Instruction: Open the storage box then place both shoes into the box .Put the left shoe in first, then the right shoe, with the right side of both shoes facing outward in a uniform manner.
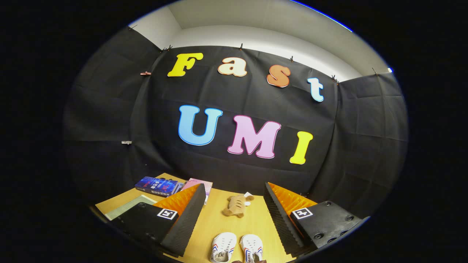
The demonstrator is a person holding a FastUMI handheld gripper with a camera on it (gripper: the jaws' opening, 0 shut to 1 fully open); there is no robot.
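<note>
The fingers (190, 215) are standing spread wide, gripping nothing, over the table (219, 223). The pair of shoes (237, 248) is lying between them, toward six o'clock, with a plush toy (237, 205) beyond at twelve. No storage box is visible from here, so finding it and lifting its lid looks like the first job, approaching squarely.

This is a recording booth rather than a lived-in room: black cloth (256, 146) is clipped up as walls on three sides, with plain white wall (256, 36) above it. A small wooden tabletop (219, 223) stands against the cloth, carrying boxes (157, 185) and a soft toy (237, 205).
</note>
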